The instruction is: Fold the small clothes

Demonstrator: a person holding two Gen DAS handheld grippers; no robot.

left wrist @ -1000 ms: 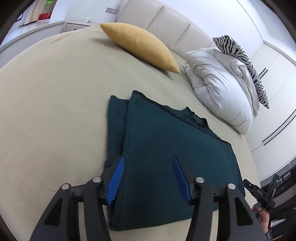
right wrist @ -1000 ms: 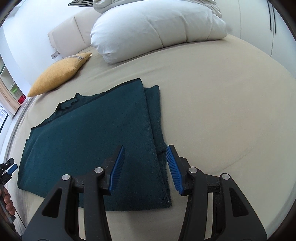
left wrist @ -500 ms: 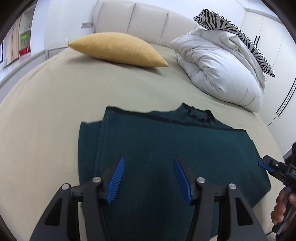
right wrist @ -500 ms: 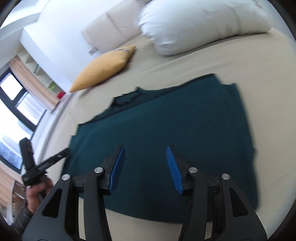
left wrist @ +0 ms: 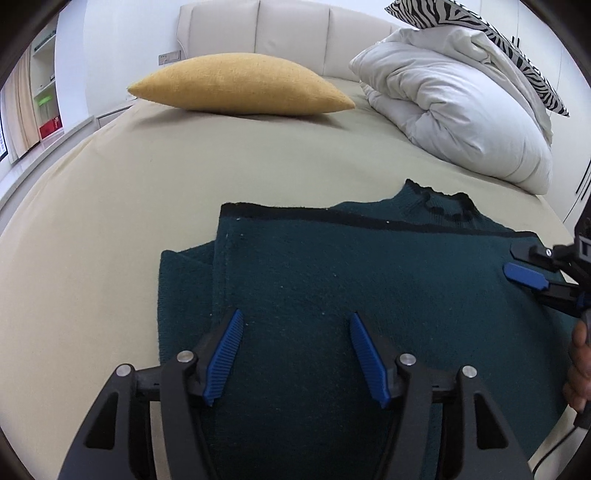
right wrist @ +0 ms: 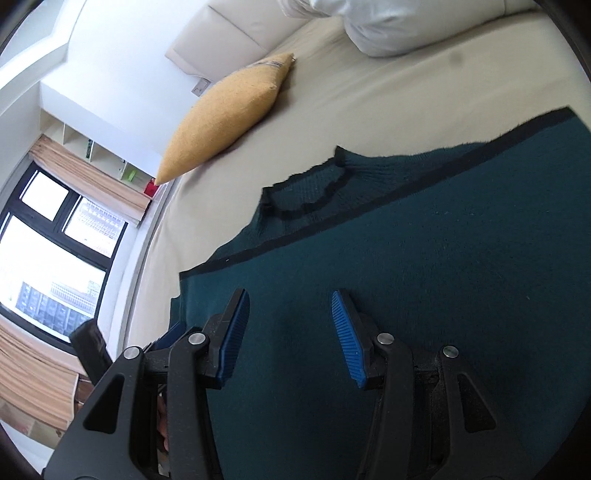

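A dark teal knitted sweater (left wrist: 351, 280) with black trim lies folded flat on the beige bed (left wrist: 92, 229), its collar (left wrist: 439, 201) at the far edge. It also fills the right wrist view (right wrist: 424, 277). My left gripper (left wrist: 295, 354) is open and empty just above the sweater's near part. My right gripper (right wrist: 290, 332) is open and empty over the sweater. The right gripper's fingers (left wrist: 524, 275) show at the right edge of the left wrist view, above the sweater's right side.
A mustard cushion (left wrist: 240, 88) lies at the head of the bed. A white duvet (left wrist: 454, 110) with a zebra pillow (left wrist: 491, 33) is piled at the back right. A padded headboard (left wrist: 288, 26) is behind. A window (right wrist: 48, 258) is to the left.
Both grippers have swung round over the sweater and stayed open. The left now faces the headboard squarely. The right has turned left toward the window and come in above the sweater.
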